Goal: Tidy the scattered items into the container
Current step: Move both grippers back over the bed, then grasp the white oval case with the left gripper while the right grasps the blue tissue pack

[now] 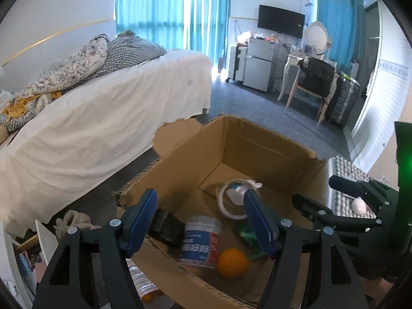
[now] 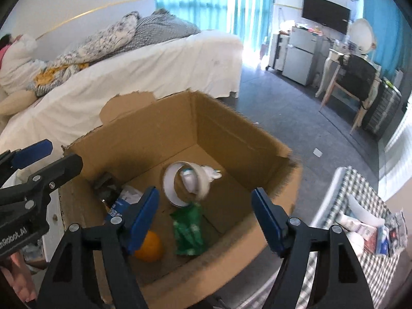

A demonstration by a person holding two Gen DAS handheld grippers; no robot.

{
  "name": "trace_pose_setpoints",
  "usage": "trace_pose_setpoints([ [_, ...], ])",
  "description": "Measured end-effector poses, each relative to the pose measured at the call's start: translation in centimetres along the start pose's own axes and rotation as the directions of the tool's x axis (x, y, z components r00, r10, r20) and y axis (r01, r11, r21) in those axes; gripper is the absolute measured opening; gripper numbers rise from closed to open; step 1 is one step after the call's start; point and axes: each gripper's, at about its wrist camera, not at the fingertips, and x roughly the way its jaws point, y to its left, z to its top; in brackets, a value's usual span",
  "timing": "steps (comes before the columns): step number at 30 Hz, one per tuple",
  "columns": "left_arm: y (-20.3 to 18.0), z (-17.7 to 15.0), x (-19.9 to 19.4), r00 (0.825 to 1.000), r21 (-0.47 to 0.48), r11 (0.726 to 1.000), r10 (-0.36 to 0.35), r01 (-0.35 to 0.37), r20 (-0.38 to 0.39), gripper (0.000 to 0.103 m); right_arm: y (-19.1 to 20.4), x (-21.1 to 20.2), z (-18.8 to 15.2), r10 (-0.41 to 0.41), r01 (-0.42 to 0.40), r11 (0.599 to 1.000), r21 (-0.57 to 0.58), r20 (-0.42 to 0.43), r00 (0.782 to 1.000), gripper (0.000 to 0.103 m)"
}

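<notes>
Progress: well along, judging by five or more things already in the cardboard box (image 2: 231,139); a few items left on the checked worktop (image 2: 358,185) at right.
Box contents: orange (image 1: 232,262), white tub with red and blue label (image 1: 200,242), green packet (image 2: 189,229), tape roll (image 2: 186,184) with a small white bottle (image 2: 189,179) showing through it, dark object (image 1: 167,228) against the near-left wall.
Left hand-held gripper (image 1: 200,221): jaws spread wide, nothing between them, poised over the box's near edge.
Right hand-held gripper (image 2: 206,219): jaws likewise apart and empty, above the box's near-right side.
Still out: white rounded item (image 1: 359,206) and a cluster of packets and booklets (image 2: 370,234) on the worktop; exact kinds too blurred to tell.
Below box, left: plastic bottle (image 1: 140,283) and something orange beside it, outside the box.
Next, likely: a reach right to the worktop.
</notes>
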Motion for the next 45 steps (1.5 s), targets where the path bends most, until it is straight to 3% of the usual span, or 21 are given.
trace_pose_setpoints([
  [3,-1.8,0.1,-0.7,0.999,0.021,0.999,-0.034,0.034,0.012,0.073,-2.5,-2.1,-1.0,-0.043,0.042,0.998,0.047,0.018,0.999,0.077],
  [9,-8.9,-0.2,-1.7,0.988,0.095,0.984,-0.151,0.149,0.015,0.08,-9.6,-6.7,-4.9,-0.146,0.142,0.977,0.157,0.012,0.989,0.079],
  [16,-19.5,-1.4,-1.7,0.964,0.208,0.942,-0.263,0.262,-0.025,0.095,-20.3,-11.5,-10.2,-0.291,0.287,0.903,0.32,-0.036,0.956,0.088],
  [21,-26.5,-2.7,0.5,0.948,0.24,0.917,-0.307,0.318,-0.084,0.096,-26.2,-13.1,-13.4,-0.325,0.324,0.86,0.395,-0.066,0.943,0.088],
  [27,-34.3,-4.9,5.0,0.932,0.295,0.886,-0.317,0.358,-0.177,0.096,-30.4,-12.4,-16.1,-0.324,0.332,0.836,0.436,-0.096,0.941,0.089],
  [34,-38.6,-6.7,9.3,0.935,0.351,0.872,-0.276,0.342,-0.224,0.096,-33.5,-9.9,-17.6,-0.295,0.32,0.831,0.456,-0.128,0.947,0.089],
  [45,-40.4,-7.4,13.0,0.932,0.361,0.869,-0.26,0.34,-0.251,0.096,-35.3,-7.2,-16.9,-0.277,0.308,0.838,0.451,-0.134,0.951,0.089],
])
